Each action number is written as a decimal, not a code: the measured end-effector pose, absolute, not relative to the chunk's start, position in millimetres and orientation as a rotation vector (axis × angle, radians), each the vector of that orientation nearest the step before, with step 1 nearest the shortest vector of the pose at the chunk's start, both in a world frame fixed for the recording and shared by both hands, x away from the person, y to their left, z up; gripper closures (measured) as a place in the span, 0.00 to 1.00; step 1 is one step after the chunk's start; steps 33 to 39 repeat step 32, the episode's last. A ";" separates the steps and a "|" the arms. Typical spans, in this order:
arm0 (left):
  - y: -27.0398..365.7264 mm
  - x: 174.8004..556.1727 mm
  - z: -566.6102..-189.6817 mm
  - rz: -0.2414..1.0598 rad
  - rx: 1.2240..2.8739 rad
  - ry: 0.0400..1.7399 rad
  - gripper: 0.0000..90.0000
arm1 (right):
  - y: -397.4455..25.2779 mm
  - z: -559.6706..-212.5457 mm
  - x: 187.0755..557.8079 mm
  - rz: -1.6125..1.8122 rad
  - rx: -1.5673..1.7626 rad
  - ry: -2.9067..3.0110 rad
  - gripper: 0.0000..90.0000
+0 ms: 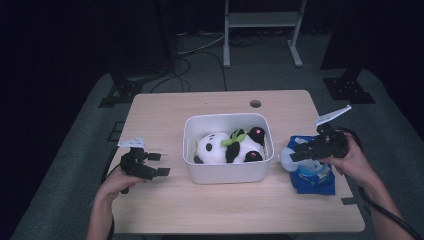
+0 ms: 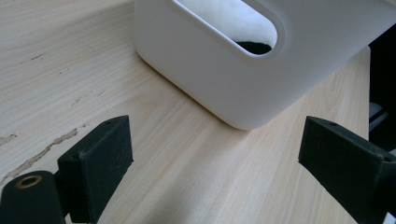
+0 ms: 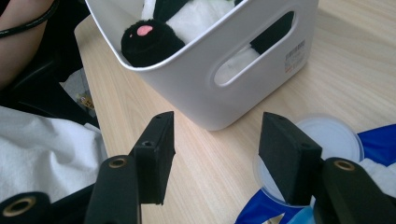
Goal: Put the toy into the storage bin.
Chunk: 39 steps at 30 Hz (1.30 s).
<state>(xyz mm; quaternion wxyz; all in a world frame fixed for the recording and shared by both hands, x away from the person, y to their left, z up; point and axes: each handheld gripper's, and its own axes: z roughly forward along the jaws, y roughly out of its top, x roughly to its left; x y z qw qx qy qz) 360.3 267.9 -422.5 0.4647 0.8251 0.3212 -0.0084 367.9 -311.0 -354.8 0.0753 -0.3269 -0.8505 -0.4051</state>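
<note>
Blue wipes pack [image 1: 312, 176], white lid [image 1: 288, 159], table's right.

The left tool [image 2: 212, 172] hovers over the pale wooden bench [image 2: 70, 70] with its two black jaws wide apart and nothing between them. Just ahead stands a white plastic bin [image 2: 224, 79]; white and black plush [image 2: 243, 28] shows through its oval handle slot.

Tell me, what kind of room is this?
Probably a lab or studio for recording. A lone wooden table stands in a dark room, cables run over the grey floor, and black stands flank the table. A person holds two grippers.
</note>
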 end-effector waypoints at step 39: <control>273.3 354.3 -403.4 0.107 2.017 0.816 0.10 | -326.6 -394.7 314.3 -1.275 -1.040 -2.496 0.47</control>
